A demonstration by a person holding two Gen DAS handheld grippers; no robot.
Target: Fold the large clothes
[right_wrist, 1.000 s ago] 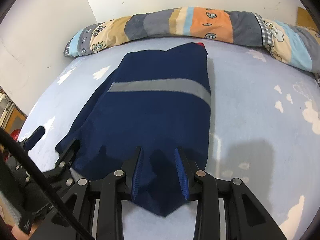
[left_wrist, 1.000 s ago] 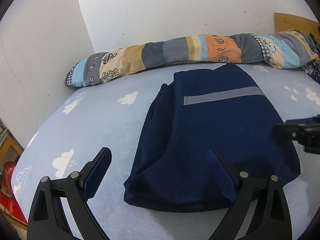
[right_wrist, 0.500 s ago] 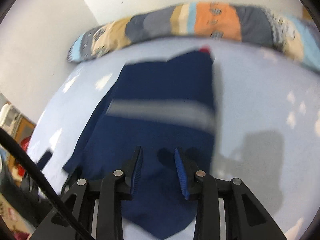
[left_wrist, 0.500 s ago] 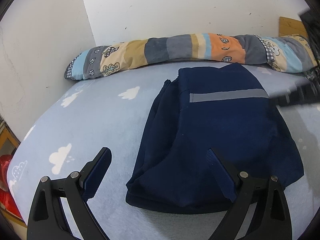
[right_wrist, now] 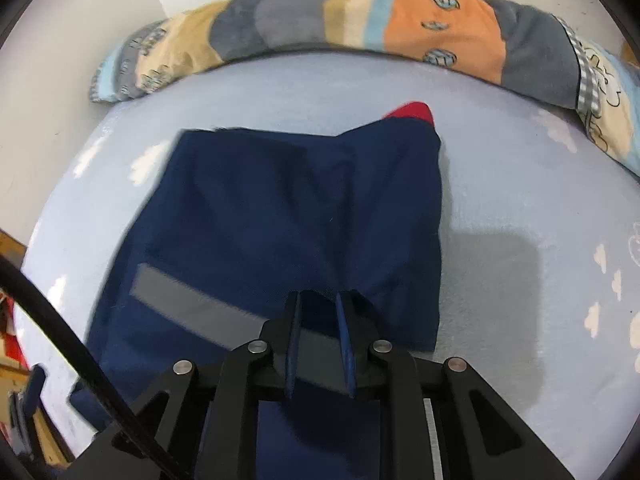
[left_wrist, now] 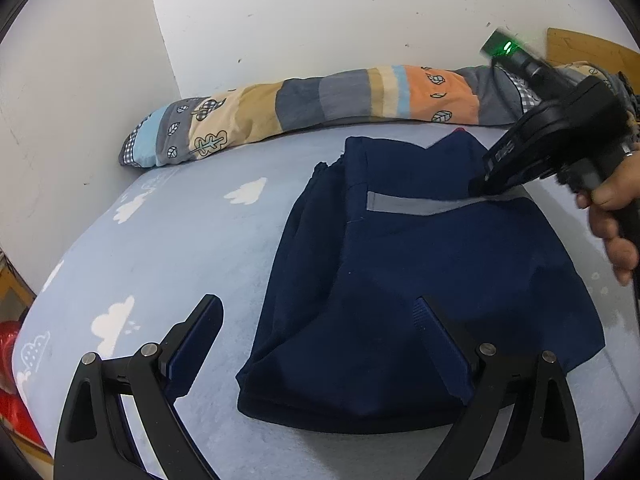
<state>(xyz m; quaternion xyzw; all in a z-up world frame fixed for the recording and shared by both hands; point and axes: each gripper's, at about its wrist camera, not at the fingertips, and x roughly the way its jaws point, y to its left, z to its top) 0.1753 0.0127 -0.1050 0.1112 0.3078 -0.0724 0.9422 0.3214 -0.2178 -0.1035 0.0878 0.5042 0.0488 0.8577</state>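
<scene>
A folded navy garment with a grey reflective stripe lies flat on the light blue cloud-print bed sheet. In the right wrist view the garment shows a red tip at its far edge. My left gripper is open wide and empty, low over the garment's near left corner. My right gripper hangs over the stripe with its jaws a narrow gap apart and nothing between them. In the left wrist view it reaches in from the right, held by a hand.
A long patchwork bolster lies along the white wall behind the garment. A red object sits off the bed's left edge. A wooden board stands at the far right. A black cable crosses the right wrist view.
My right gripper has moved forward from the garment's near edge to over the grey stripe, its jaws closing in a little. My left gripper stays open in place.
</scene>
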